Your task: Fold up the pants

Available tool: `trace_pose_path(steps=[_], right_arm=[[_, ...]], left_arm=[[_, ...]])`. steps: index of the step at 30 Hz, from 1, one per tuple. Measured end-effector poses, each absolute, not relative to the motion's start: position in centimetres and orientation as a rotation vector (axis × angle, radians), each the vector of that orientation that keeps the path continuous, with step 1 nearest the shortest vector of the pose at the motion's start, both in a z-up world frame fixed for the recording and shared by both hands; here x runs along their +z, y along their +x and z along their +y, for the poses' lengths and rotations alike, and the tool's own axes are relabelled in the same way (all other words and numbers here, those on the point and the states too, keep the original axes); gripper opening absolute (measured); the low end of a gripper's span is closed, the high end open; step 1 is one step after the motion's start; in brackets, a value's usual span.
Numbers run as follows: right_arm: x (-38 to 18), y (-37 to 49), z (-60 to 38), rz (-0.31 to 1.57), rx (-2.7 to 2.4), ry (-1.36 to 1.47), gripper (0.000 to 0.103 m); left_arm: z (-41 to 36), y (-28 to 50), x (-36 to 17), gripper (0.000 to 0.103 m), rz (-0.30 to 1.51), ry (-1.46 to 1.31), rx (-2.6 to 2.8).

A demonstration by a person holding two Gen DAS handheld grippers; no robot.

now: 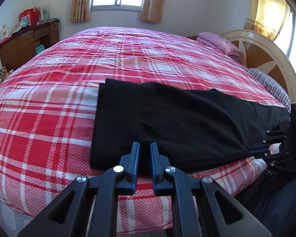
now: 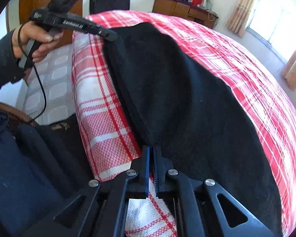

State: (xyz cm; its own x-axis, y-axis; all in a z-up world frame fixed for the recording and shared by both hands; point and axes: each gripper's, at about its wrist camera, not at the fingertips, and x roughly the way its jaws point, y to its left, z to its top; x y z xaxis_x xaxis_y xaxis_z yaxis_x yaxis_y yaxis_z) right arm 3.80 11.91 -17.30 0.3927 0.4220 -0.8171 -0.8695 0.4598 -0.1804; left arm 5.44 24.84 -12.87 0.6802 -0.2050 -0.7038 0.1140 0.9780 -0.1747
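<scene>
Black pants [image 1: 167, 122] lie folded lengthwise along the near edge of a bed with a red and white plaid cover [image 1: 69, 90]. My left gripper [image 1: 144, 148] has its jaws a narrow gap apart around the pants' near edge; the cloth fills the gap. My right gripper [image 2: 151, 151] is shut on the pants' [image 2: 177, 98] edge at the other end. The right gripper also shows in the left wrist view [image 1: 254, 151], pinching the cloth at the far right. The left gripper shows in the right wrist view [image 2: 110, 36], held by a hand at the pants' far corner.
A pink folded blanket [image 1: 219, 42] and a striped pillow [image 1: 270, 83] lie by the wooden headboard [image 1: 266, 59]. A brown desk [image 1: 23, 41] stands in the far corner. A dark bag and a wicker basket [image 2: 13, 116] sit on the floor beside the bed.
</scene>
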Motion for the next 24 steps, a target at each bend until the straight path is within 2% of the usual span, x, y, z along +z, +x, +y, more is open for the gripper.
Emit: trace_pose_path(steps=[1, 3, 5, 12, 24], right_arm=[[-17.1, 3.8, 11.6, 0.779, 0.896, -0.667, 0.007], [-16.4, 3.8, 10.5, 0.759, 0.850, -0.679, 0.022], [-15.6, 3.7, 8.7, 0.748, 0.816, -0.669, 0.028], [-11.9, 4.7, -3.8, 0.774, 0.581, -0.445, 0.028], [-5.0, 2.6, -31.7, 0.710, -0.140, 0.050, 0.028]], left_arm=[[24.9, 5.3, -12.6, 0.012, 0.803, -0.120, -0.177], [24.8, 4.9, -12.0, 0.012, 0.790, -0.114, -0.169], [24.2, 4.6, -11.0, 0.012, 0.763, -0.102, -0.179], [18.9, 5.7, -8.6, 0.012, 0.728, -0.036, -0.297], [0.3, 9.7, -9.1, 0.012, 0.786, 0.124, -0.692]])
